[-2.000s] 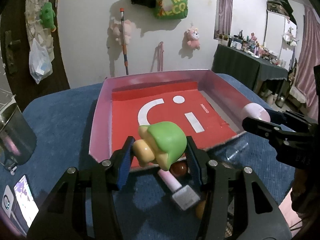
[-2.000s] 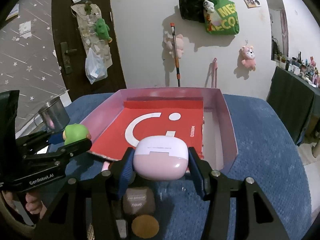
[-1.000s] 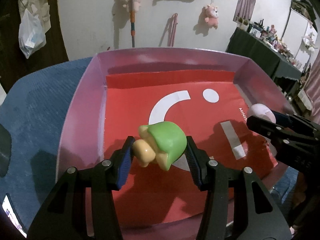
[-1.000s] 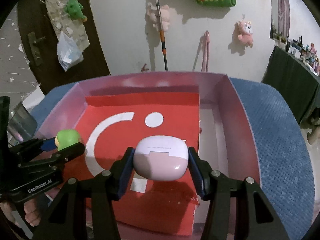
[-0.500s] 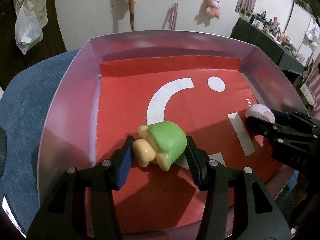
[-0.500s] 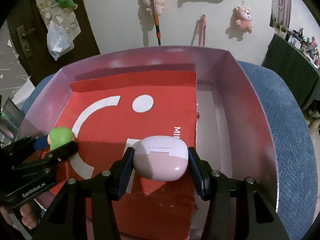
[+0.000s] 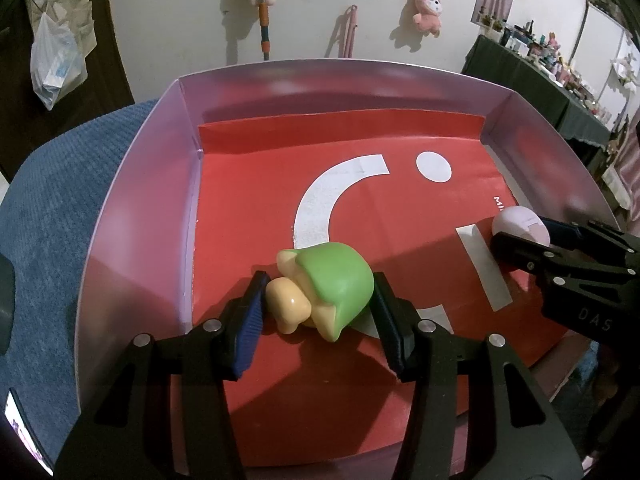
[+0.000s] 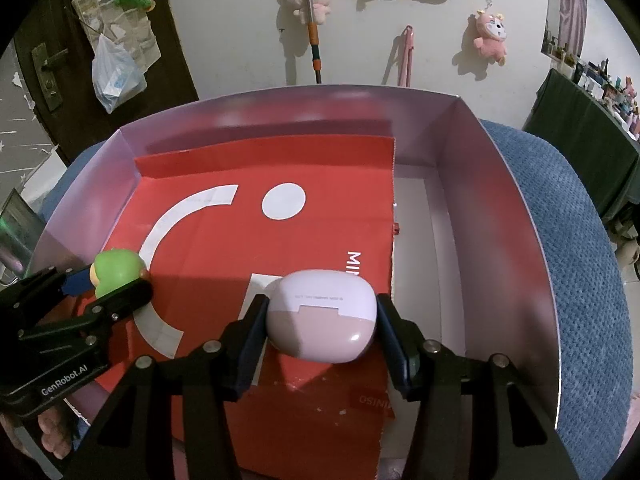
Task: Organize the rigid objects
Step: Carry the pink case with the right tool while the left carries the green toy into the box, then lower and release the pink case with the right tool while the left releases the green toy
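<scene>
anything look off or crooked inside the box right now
Yes: the red paper liner sits askew, leaving bare floor along the right of the pink box, its near edge ragged. The green toy lies sideways in the left claw.

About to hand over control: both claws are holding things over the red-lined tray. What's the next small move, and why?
Probably lower both a touch and open. The left claw grips the green toy and the right claw grips the pink case, both already inside the pink tray, low over its red liner, well apart from each other.

Glossy plastic toy point(image 7: 332, 280), matt paper liner point(image 7: 248, 184)
</scene>
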`<state>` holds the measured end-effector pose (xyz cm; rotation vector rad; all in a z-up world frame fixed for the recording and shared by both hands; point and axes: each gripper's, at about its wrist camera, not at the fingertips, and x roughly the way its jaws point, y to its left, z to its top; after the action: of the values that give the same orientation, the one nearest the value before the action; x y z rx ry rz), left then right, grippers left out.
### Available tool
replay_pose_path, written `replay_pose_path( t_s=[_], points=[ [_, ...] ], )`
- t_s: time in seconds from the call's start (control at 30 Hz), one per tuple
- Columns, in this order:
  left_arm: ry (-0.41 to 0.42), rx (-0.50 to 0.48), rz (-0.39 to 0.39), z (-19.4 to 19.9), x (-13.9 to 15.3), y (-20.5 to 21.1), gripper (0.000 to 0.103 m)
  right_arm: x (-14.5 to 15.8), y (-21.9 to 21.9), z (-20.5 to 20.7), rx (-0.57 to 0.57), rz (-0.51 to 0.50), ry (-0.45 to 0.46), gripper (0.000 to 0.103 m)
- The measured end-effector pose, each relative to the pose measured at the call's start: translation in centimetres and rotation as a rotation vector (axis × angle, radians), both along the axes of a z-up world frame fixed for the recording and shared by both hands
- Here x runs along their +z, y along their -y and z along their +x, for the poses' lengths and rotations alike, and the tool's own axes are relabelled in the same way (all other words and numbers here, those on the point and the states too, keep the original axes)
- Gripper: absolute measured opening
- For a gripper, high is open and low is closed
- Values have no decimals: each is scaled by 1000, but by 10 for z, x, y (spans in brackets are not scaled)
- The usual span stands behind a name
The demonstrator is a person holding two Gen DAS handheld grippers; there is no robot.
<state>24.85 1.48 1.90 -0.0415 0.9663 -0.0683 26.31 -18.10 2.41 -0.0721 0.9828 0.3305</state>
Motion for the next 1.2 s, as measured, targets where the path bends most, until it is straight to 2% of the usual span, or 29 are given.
replay_pose_path(
  t_s=[0.27, 0.57, 0.87, 1.13, 1.2],
  points=[
    [4, 3, -4, -1, 0, -2, 50, 0, 0, 0, 0, 0, 0, 56],
    [27, -22, -18, -5, 6, -3, 60, 2, -4, -1, -2, -15, 13, 56],
    [61, -12, 32, -13, 16, 1, 61, 16, -3, -10, 1, -5, 72, 62],
    [123, -28, 65, -23, 29, 8, 77, 30, 1, -25, 17, 25, 109, 68],
    [135, -28, 81, -26, 31, 11, 81, 35, 3, -31, 17, 30, 129, 75]
  ],
)
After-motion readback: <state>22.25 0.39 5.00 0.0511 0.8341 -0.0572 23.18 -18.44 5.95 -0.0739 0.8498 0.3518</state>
